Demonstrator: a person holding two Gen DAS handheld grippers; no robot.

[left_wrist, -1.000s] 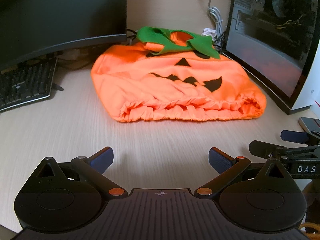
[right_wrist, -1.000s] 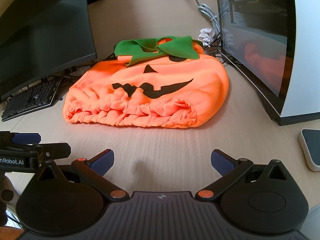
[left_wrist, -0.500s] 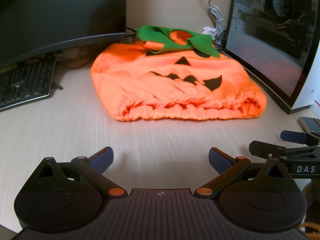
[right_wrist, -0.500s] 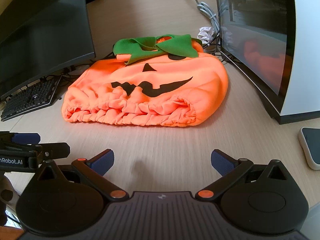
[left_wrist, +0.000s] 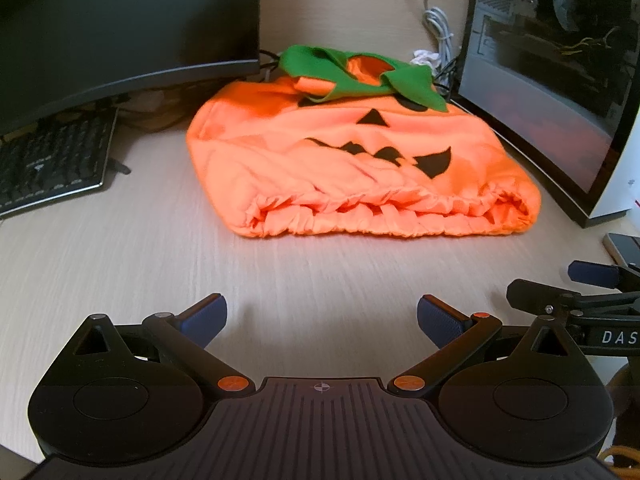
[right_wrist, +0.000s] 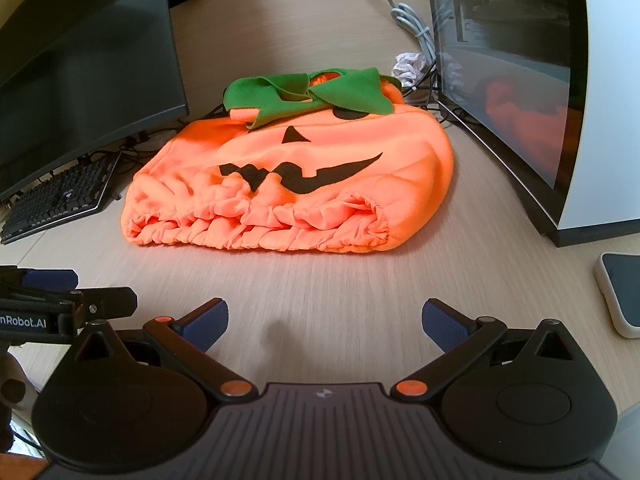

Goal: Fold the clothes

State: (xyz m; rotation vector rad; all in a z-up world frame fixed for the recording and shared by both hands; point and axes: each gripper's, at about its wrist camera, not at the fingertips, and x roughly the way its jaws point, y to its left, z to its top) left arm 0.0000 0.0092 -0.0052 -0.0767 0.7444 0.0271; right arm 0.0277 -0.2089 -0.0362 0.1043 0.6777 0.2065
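Lately both spread, empty tongs, left [left_wrist: 321, 315] and right [right_wrist: 325, 319], have edged nearer the pumpkin costume [left_wrist: 352, 168] at 12 o'clock; folding not begun.

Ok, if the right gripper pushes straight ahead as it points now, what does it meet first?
Probably the gathered hem of the pumpkin costume. Only bare desk lies between it and the open right gripper; depth is hard to judge through the fisheye.

A computer desk [left_wrist: 120, 264] in an office or home: monitor [left_wrist: 120, 20], keyboard [left_wrist: 48, 160], glass-sided PC tower [right_wrist: 520, 60]
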